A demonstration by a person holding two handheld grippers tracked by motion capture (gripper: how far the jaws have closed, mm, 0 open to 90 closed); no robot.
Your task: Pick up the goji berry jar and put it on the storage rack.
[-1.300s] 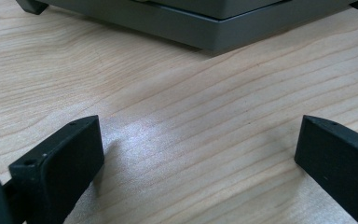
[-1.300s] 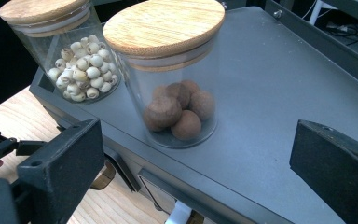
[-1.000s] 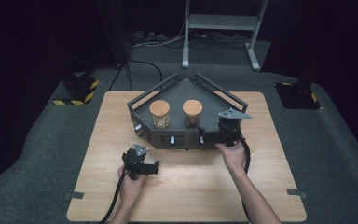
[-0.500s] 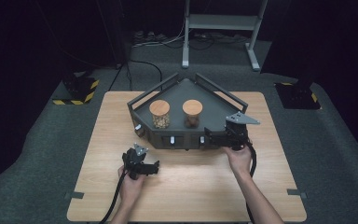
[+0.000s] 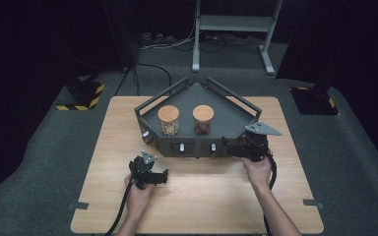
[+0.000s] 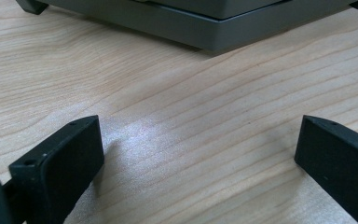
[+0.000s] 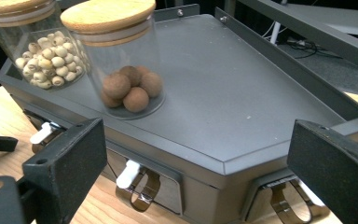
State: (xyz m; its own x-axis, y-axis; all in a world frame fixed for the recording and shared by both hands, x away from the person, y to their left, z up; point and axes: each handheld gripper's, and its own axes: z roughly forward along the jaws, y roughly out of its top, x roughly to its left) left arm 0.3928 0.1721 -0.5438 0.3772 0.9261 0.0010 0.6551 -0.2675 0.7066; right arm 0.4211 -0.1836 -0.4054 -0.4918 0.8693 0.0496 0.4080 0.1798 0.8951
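Note:
A dark grey railed box [image 5: 226,115] stands at the middle of the wooden table. On it are two glass jars with wooden lids. One jar holds pale seeds [image 5: 168,120] [image 7: 42,56]. The other jar holds brown balls [image 5: 203,119] [image 7: 128,86]. My right gripper [image 5: 232,146] [image 7: 196,133] sits at the box's front right corner and points at its front. Its jaws have just been opening, with nothing between them. My left gripper [image 5: 148,169] [image 6: 196,130] stands open low over bare wood, a little before the box's front edge [image 6: 205,35].
White knobs with metal clasps [image 7: 129,173] [image 5: 181,147] line the box's front face. Rails [image 5: 234,96] edge the box's back sides. A metal stand [image 5: 231,29] and cables lie on the floor behind the table. A yellow-and-black striped base [image 5: 81,96] sits at the left.
My right gripper has slid rightward along the box's front, toward its right corner. The left gripper and both jars have stayed where they were.

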